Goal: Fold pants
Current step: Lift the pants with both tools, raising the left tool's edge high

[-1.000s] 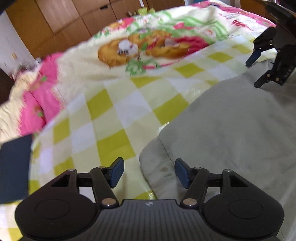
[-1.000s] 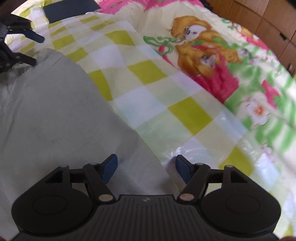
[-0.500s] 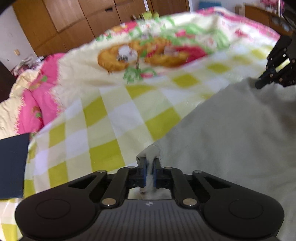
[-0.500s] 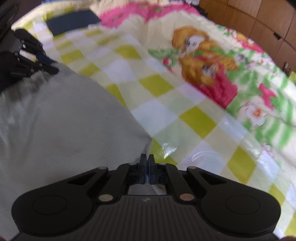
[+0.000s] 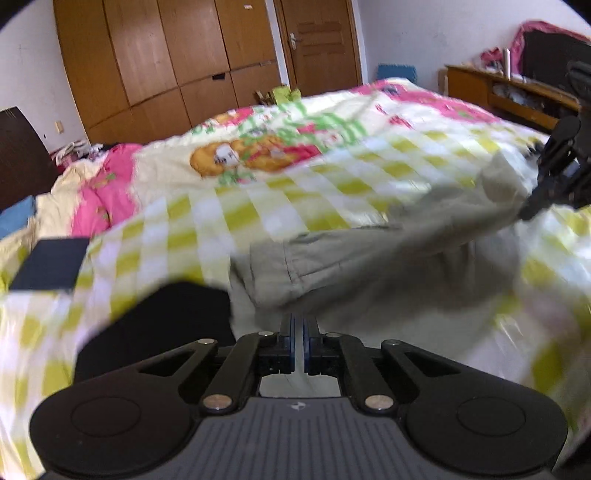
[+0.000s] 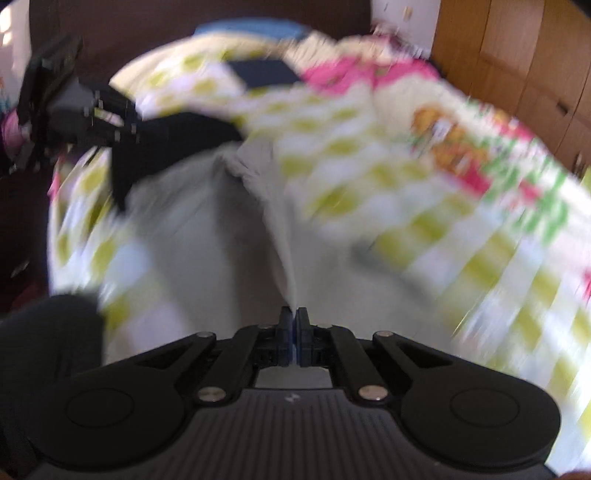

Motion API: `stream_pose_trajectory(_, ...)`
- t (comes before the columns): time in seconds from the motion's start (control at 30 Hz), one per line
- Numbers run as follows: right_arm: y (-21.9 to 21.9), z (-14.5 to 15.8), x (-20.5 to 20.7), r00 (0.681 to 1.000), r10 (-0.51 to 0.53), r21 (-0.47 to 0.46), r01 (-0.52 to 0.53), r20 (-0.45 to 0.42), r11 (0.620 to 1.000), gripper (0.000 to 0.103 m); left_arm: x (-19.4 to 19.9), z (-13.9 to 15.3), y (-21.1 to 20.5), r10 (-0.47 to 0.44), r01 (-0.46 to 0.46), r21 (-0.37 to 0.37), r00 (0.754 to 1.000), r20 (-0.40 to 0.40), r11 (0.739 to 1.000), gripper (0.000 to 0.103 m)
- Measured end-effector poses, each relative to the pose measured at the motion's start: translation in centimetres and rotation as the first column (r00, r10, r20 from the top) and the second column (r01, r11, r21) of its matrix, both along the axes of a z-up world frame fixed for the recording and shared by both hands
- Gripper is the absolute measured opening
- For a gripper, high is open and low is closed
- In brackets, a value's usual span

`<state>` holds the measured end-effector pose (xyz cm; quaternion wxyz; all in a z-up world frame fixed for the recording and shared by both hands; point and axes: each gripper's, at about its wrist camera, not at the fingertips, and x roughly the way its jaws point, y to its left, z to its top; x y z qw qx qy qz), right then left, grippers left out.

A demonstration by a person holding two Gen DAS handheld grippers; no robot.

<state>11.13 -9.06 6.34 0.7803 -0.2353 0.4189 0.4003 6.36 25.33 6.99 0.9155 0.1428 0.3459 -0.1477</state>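
Both my jaws clamp the grey pants (image 5: 369, 258), lifted over the bed (image 5: 184, 229); next, lay this edge onto the far part.

Wooden wardrobe (image 5: 166, 62), door (image 5: 321, 40), white walls (image 5: 424, 33); perhaps a desk (image 5: 506, 96) right.

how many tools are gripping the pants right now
2. The left tool is shut on the near edge of the grey pants; the right tool is shut on another part of that edge, seen at the far right of the left view.
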Motion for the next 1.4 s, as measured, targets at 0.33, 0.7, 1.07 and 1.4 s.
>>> stream_pose_trajectory(0.33, -0.2, -1.5, -0.3, 0.997, -0.074, 0.004, 0.074, -0.037, 0.997, 0.002, -0.7, -5.3, -7.7, -0.21, 0.101, 0.457, 0.958, 0.195, 0.884, 0.06)
stream_pose_trajectory(0.7, -1.7, -0.7, 1.1, 0.992, -0.121, 0.022, 0.122, -0.035, 0.992, 0.002, 4.7, -12.7, -11.2, -0.428, 0.193, 0.797, 0.899, 0.09, 0.572, 0.051)
stream_pose_trajectory(1.07, -1.7, 0.1, -2.2, 0.996, -0.08, 0.085, 0.082, -0.034, 0.993, 0.002, -1.6, -6.3, -8.0, -0.249, -0.007, 0.753, 0.941, 0.227, 0.658, 0.027)
stream_pose_trajectory(1.4, -1.1, 1.2, -0.9, 0.994, -0.104, 0.085, 0.102, 0.019, 0.991, 0.002, 1.0, -11.1, -11.2, -0.382, 0.101, 0.776, 0.905, 0.188, 0.623, 0.068)
